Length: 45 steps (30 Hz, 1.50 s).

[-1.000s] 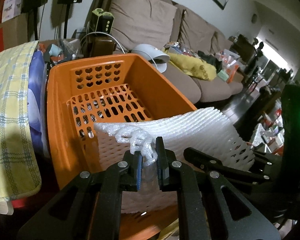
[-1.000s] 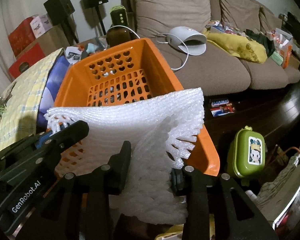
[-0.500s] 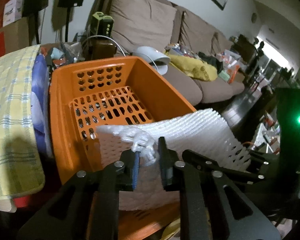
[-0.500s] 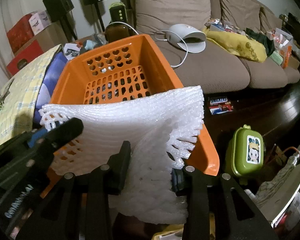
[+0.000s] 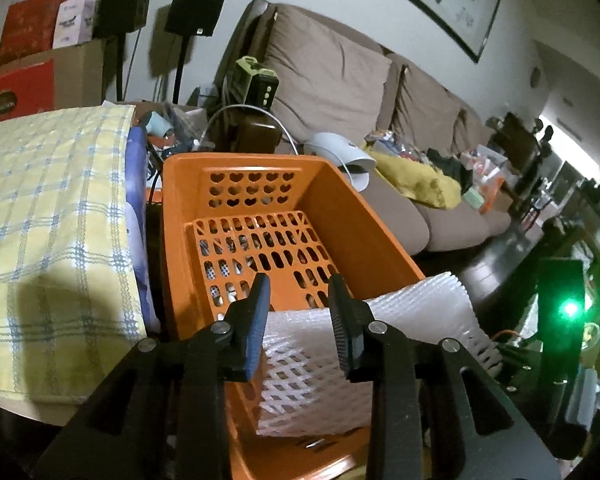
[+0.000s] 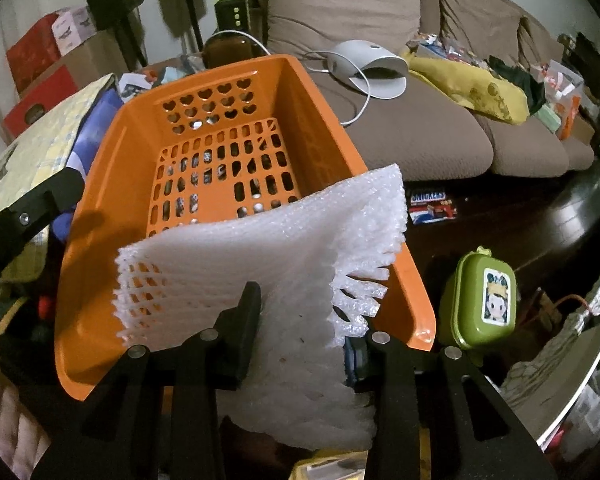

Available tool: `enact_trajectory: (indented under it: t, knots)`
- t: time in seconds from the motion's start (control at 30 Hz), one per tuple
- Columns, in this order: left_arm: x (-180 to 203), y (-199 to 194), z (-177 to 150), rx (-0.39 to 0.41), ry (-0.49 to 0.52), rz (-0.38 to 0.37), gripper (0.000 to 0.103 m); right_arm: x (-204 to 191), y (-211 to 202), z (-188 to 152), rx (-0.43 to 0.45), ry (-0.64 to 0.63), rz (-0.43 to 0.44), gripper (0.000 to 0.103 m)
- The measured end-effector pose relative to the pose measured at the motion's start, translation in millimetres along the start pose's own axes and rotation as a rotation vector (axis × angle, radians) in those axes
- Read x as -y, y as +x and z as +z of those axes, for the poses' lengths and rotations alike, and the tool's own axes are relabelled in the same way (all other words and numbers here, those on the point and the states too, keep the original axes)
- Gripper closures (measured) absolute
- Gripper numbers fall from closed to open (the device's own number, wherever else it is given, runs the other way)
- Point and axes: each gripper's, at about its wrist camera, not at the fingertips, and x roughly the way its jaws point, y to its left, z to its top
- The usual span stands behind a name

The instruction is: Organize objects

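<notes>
An orange plastic basket with heart-shaped cut-outs (image 6: pixel 112 208) stands empty before a brown fabric sofa (image 6: pixel 412 136), apparently the destination for a white foam mesh sheet (image 6: pixel 292 264) draped over its near rim. The right gripper (image 6: pixel 300 328) pinches the sheet between its fingers; the left gripper (image 5: pixel 298 312) hangs spread, gripping nothing. A floor wrapper (image 6: pixel 430 205) reads "SNICKERS".

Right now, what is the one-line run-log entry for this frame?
left gripper: open, clear of foam | right gripper: shut on foam net sheet | foam: over near end of orange basket | basket: no items inside
</notes>
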Motion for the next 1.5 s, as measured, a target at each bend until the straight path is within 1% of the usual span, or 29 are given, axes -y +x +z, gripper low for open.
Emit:
enact_trajectory:
  t: [0.07, 0.3, 0.63, 0.8, 0.83, 0.9, 0.97, 1.07, 1.1, 1.13, 1.27, 1.33, 1.4, 1.5]
  knots:
    - [0, 1, 0, -0.004, 0.004, -0.001, 0.076, 0, 1, 0, -0.004, -0.001, 0.001, 0.065]
    - [3, -3, -1, 0.023, 0.022, 0.024, 0.075, 0, 2, -1, -0.010, -0.007, -0.011, 0.063]
    - [-8, -5, 2, 0.047, -0.040, 0.047, 0.075, 2, 4, -2, -0.017, -0.007, -0.024, 0.059]
    - [-17, -13, 5, 0.102, -0.076, 0.054, 0.075, 5, 4, -2, -0.019, -0.001, -0.020, 0.056]
    - [-18, -12, 6, 0.098, -0.080, 0.045, 0.074, 5, 4, -2, -0.020, 0.001, -0.022, 0.055]
    - [-18, -1, 6, 0.038, -0.077, 0.013, 0.074, 7, 3, -2, -0.021, 0.010, -0.021, 0.053]
    - [-15, 5, 5, 0.002, -0.068, -0.019, 0.074, 8, 2, -2, -0.019, 0.019, -0.013, 0.050]
    - [-7, 8, 4, -0.015, -0.035, -0.045, 0.074, 7, 1, -1, -0.015, 0.019, -0.013, 0.048]
    - [-4, 7, 3, -0.012, -0.024, -0.042, 0.074, 6, 1, -1, -0.015, 0.019, -0.007, 0.048]
    - [-2, 7, 3, -0.009, -0.017, -0.038, 0.074, 5, 1, -1, -0.017, 0.018, 0.002, 0.048]
    - [-3, 8, 2, -0.015, -0.028, -0.039, 0.074, -3, 3, -1, -0.033, 0.014, 0.098, 0.056]
    - [-6, 10, 2, -0.025, -0.041, -0.044, 0.074, -7, -1, 0, -0.025, 0.009, 0.138, 0.056]
    - [-7, 12, 1, -0.039, -0.043, -0.046, 0.074, -11, -3, 1, -0.014, -0.004, 0.143, 0.056]
    - [-1, 19, -4, -0.088, -0.016, -0.050, 0.074, -12, 0, 0, -0.026, -0.008, 0.128, 0.056]
